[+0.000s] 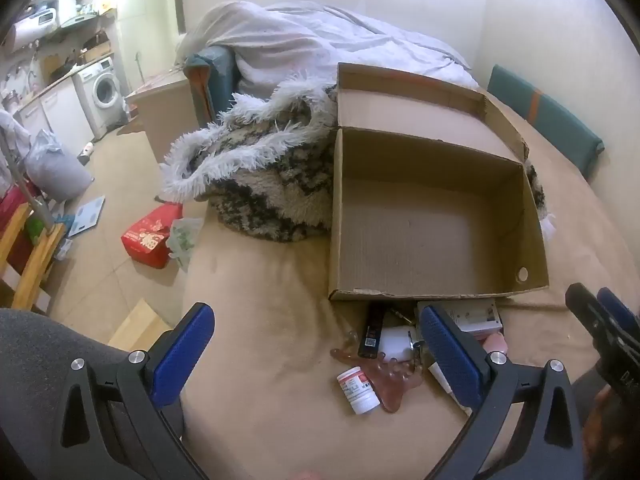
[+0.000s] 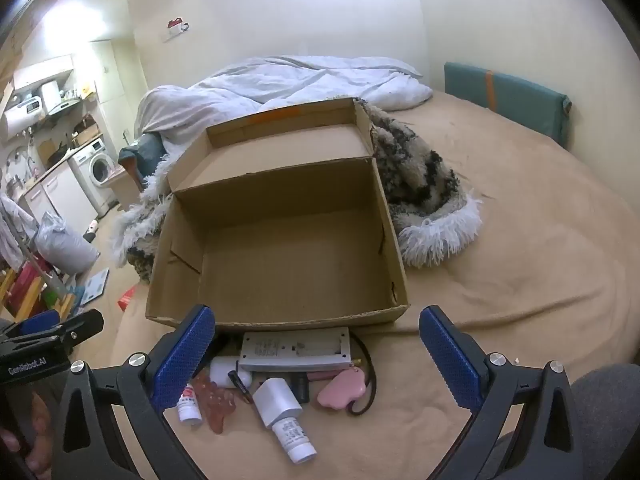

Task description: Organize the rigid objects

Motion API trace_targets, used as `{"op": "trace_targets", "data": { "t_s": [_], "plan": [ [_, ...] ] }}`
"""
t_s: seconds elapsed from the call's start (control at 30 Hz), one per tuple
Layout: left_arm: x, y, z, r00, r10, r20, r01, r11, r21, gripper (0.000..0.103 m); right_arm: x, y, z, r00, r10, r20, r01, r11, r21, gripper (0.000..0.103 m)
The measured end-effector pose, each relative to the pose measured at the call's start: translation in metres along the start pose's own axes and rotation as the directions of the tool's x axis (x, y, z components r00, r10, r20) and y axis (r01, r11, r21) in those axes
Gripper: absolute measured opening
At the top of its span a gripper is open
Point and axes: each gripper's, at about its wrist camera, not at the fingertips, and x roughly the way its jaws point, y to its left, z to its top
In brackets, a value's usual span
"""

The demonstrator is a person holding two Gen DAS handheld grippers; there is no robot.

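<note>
An open cardboard box (image 1: 436, 216) is seen on a tan bedcover (image 1: 272, 320), its lid folded back against a shaggy blanket (image 1: 256, 176). A cluster of small rigid objects lies just before the box's near wall. From the left wrist view, a white pill bottle (image 1: 358, 390), a translucent pink massager (image 1: 390, 380) and a black lighter (image 1: 370, 336) are shown between the spread fingers of the left gripper (image 1: 316, 356), nothing being grasped; a washing machine (image 1: 102, 94) and a red box (image 1: 150, 240) on the floor are also visible. Only the right wrist view reveals a grey flat device (image 2: 296, 350), a pink heart-shaped piece (image 2: 344, 392) and a white tube (image 2: 282, 416). The right gripper (image 2: 316, 354) is likewise spread wide and empty.
</note>
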Motion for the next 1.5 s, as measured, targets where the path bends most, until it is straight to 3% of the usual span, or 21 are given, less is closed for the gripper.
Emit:
{"op": "trace_targets", "data": {
  "t_s": [1.5],
  "plan": [
    [0.005, 0.006, 0.002, 1.0, -0.003, -0.012, 0.002, 1.0, -0.021, 0.103, 0.001, 0.005, -0.001, 1.0, -0.002, 0.007, 0.002, 1.0, -0.016, 0.103]
  ]
}}
